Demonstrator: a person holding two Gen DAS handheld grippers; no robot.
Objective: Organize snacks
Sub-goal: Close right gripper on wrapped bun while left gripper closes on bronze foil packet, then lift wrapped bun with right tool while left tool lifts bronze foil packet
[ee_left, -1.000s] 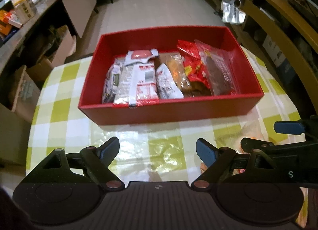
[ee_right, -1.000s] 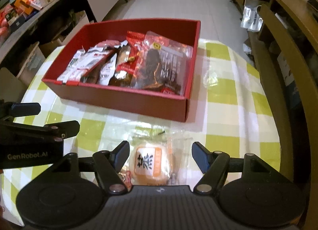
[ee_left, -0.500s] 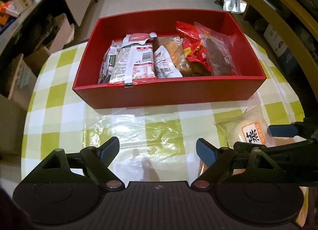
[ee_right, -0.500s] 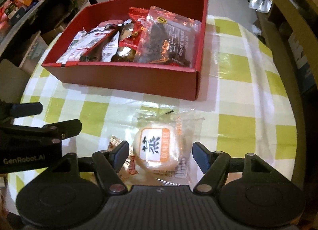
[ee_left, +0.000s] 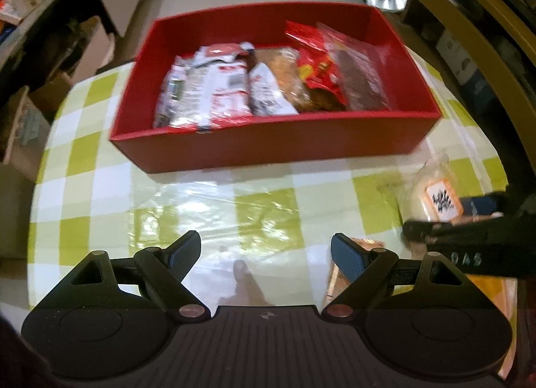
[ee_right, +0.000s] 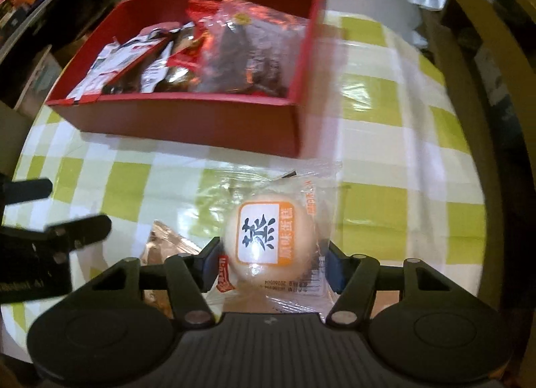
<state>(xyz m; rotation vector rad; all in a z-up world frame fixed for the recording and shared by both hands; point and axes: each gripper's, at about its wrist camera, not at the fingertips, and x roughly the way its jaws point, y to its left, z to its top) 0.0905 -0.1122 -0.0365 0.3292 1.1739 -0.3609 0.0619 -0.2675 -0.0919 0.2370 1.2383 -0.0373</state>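
We see the left gripper [ee_left: 266,252] with jaws apart over bare tablecloth [ee_left: 214,207]. The red box [ee_right: 187,120] sits at 11 o'clock of the wrapped cake [ee_right: 268,240], a pale round bun bearing an orange-bordered label. The right gripper [ee_right: 271,265], jaws just closing, clamps it.

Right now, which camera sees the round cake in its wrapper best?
The right wrist view: the round cake sits centred between the right gripper's fingers. The left wrist view shows it small and blurred at the right edge.
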